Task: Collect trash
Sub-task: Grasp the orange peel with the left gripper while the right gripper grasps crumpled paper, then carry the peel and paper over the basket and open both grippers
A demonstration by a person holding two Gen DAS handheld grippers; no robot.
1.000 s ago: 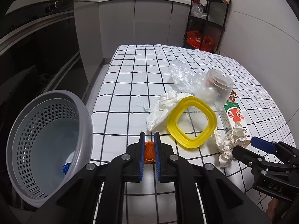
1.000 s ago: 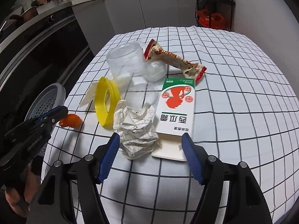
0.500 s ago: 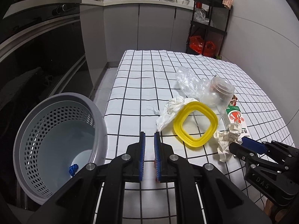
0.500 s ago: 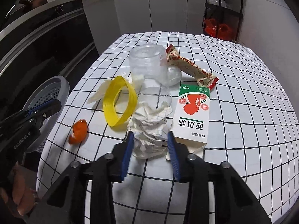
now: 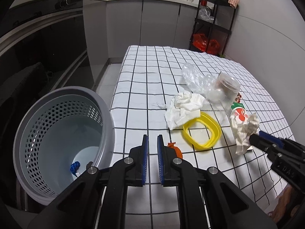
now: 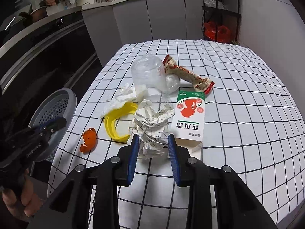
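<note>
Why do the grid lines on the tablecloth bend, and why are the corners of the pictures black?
Left wrist view: a fisheye lens bows the white checked tablecloth and leaves dark corners; the grey perforated plastic basket bulges at the left edge. Right wrist view: same curving, strongest at the right; the crumpled white paper ball stays sharp, with no strong glare.

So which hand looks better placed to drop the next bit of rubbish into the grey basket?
The right. Its gripper is shut on the crumpled paper. The left gripper is nearer the basket, but shut on nothing.
</note>
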